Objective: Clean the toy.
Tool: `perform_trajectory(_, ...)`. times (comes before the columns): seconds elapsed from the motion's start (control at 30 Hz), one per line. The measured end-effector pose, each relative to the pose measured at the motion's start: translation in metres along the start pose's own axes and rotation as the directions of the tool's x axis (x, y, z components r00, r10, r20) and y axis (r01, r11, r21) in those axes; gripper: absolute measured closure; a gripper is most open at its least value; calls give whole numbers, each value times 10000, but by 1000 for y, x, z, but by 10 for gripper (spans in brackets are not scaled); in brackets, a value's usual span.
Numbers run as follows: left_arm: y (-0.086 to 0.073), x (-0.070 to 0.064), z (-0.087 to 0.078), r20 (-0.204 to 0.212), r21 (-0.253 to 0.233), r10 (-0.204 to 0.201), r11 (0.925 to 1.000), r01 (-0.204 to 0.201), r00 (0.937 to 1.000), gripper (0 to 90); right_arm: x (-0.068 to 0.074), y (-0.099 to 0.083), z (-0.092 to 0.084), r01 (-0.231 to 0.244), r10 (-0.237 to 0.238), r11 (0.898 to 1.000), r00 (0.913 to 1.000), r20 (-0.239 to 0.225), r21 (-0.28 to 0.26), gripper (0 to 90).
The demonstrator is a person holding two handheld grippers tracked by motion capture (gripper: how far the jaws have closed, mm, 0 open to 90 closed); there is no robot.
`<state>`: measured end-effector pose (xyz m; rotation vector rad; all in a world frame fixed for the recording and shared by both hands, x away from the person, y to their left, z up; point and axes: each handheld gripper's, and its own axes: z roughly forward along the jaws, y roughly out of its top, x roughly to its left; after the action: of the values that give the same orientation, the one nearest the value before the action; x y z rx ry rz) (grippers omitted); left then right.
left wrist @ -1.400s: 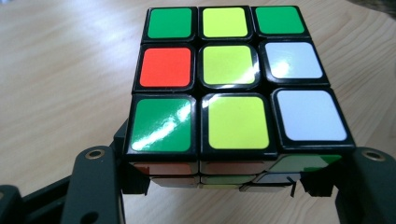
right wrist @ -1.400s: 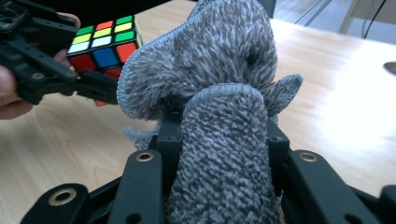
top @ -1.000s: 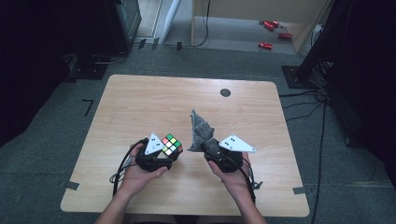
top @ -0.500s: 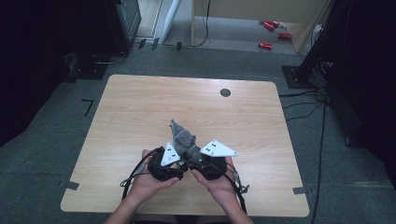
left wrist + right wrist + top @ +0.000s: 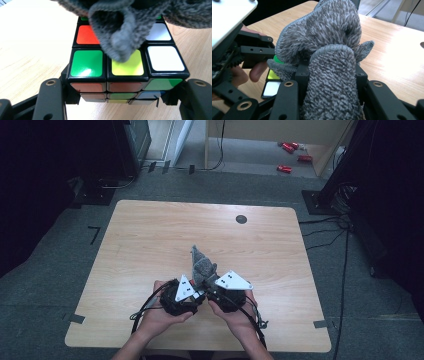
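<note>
A Rubik's cube (image 5: 127,66) sits clamped between the black jaws of my left gripper (image 5: 125,97), just above the wooden table (image 5: 150,235). A grey fuzzy cloth (image 5: 120,30) lies on the cube's top face and covers part of it. My right gripper (image 5: 332,82) is shut on that cloth (image 5: 329,50), whose bunched end rises from between its jaws. Beside the cloth, the right gripper view catches a white and a yellow sticker of the cube (image 5: 272,87) and the left gripper (image 5: 249,50). Seen from above, left gripper (image 5: 192,290) and right gripper (image 5: 210,282) meet under the cloth (image 5: 202,265).
Both hands are near the table's front edge, in the middle. A black round grommet (image 5: 241,219) sits toward the far side. Cables (image 5: 145,307) trail from the grippers. Several red items (image 5: 290,155) lie on the floor beyond the table.
The two hands have come together: the left moved right, the right moved left. The cloth now lies over the cube, which showed uncovered in the high view before.
</note>
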<state>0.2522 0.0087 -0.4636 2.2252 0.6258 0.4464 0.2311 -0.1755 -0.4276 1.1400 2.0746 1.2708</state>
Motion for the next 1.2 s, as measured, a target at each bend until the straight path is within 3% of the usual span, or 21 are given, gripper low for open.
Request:
perform_trajectory(0.13, -1, 3, 3, -463, 283, -212, 9993, 226, 9987, 343, 10, -2, -1, 45, -47, 10000, 9982, -591, -35, 616)
perform_trajectory(0.17, 0, 2, 3, -542, 325, -208, 9992, 226, 9983, 343, 17, -3, 0, 314, -314, 9995, 9971, -696, -21, 615)
perform_trajectory(0.23, 0, -2, 4, -635, 383, 22, 9993, 2, 9980, 343, 34, -4, 3, 1129, -1129, 9936, 9931, -305, -23, 614)
perform_trajectory(0.3, 1, -5, 3, -653, 320, 187, 9994, -166, 9977, 343, 34, -4, 4, 1103, -1104, 9939, 9933, -349, -57, 614)
perform_trajectory(0.4, 1, -4, 2, -548, 231, 229, 9995, -217, 9982, 343, 21, -2, 3, 518, -524, 9985, 9975, -467, -152, 614)
perform_trajectory(0.5, 0, 0, 1, -594, 107, 37, 9999, -31, 9982, 343, 6, -3, 1, 114, -114, 9999, 9999, -22, -99, 616)
perform_trajectory(0.57, -1, 4, 1, -614, 146, -127, 9998, 136, 9980, 343, 5, -6, 0, -221, 219, 9997, 9990, -390, -52, 616)
perform_trajectory(0.6, -1, 5, 1, -607, 208, -158, 9996, 171, 9980, 343, 5, -6, 0, -221, 219, 9997, 9990, -390, -52, 616)
perform_trajectory(0.67, -1, 3, 3, -575, 283, -138, 9995, 154, 9983, 343, 16, -7, 1, 208, -213, 9997, 9986, -476, -127, 615)
perform_trajectory(0.73, -1, -1, 5, -428, 223, -70, 9997, 79, 9991, 343, 24, -6, 2, 442, -456, 9989, 9941, -981, -155, 613)
perform_trajectory(0.8, 0, -5, 6, -462, 254, 116, 9996, -104, 9989, 343, 26, -5, 3, 604, -621, 9979, 9942, -874, -224, 614)
perform_trajectory(0.9, 0, -3, 5, -345, 170, 58, 9998, -53, 9994, 343, 12, -6, 4, 270, -296, 9991, 9962, -816, -332, 620)
perform_trajectory(0.97, -1, 1, 3, -414, 152, -12, 9999, 19, 9991, 342, 2, -8, 5, 321, -331, 9989, 9990, -303, -344, 624)
perform_trajectory(1.03, -2, 6, 1, -440, 100, -199, 9997, 204, 9988, 343, -5, -11, 4, 70, -92, 9986, 9991, -412, -517, 627)
perform_trajectory(1.1, -2, 5, 1, -514, 127, -216, 9997, 223, 9984, 342, -1, -14, 6, 191, -237, 9967, 9980, -580, -789, 626)
perform_trajectory(1.17, -3, 2, 4, -442, 149, -235, 9996, 242, 9987, 342, 11, -13, 6, 775, -801, 9942, 9962, -332, -750, 623)
perform_trajectory(1.2, -3, 1, 4, -381, 112, -223, 9997, 228, 9990, 342, 17, -12, 5, 867, -905, 9939, 9944, -539, -688, 624)
